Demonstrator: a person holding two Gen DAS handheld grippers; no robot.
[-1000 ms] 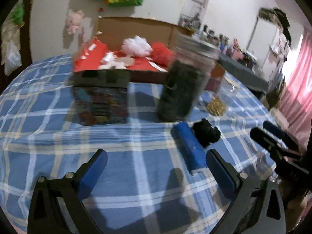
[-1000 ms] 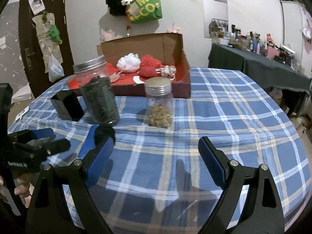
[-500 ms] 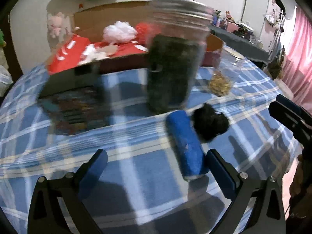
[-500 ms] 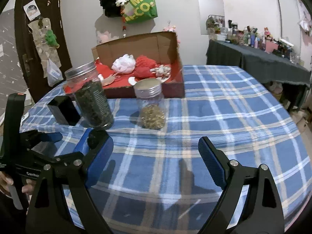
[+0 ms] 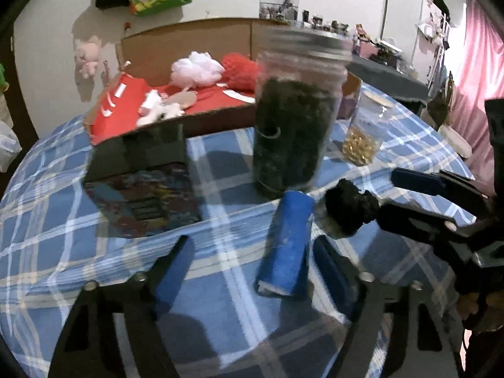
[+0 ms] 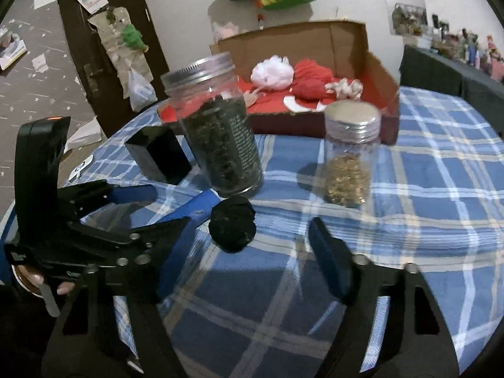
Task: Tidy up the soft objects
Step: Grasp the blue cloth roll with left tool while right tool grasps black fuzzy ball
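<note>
The left hand-held gripper (image 5: pixel 252 271) hangs low over the checked surface (image 5: pixel 63 189) with its jaws closing, and the blue roll (image 5: pixel 288 245) lies between them, near the right finger; the pads do not yet seem to press on it, though the blur makes that hard to swear to. The right hand-held gripper (image 6: pixel 252 258) is closing too, aimed at the black pompom (image 6: pixel 233 226) that sits just past its fingertips, not yet between the pads. So the two soft things lie side by side on the near part of the surface, the roll to the left and the pompom to the right, both right in front of the big jar of dark stuff (image 5: pixel 293 126). The roll looks like foam or rolled cloth: light, squashy, likely to spring back, so I would take it across its middle, where it is roundest, rather than at the frayed near end. The pompom looks fluffy and nearly weightless; it should flatten under the pads and wants a grip through its centre, or it may slip out sideways. The jar is glass by the look of it and stands very close behind, so a careless push could knock it. Farther back the open cardboard box (image 5: pixel 189 44) already holds a white puff (image 5: pixel 197 69) and a red puff (image 5: pixel 241 71), probably where these two belong.
</note>
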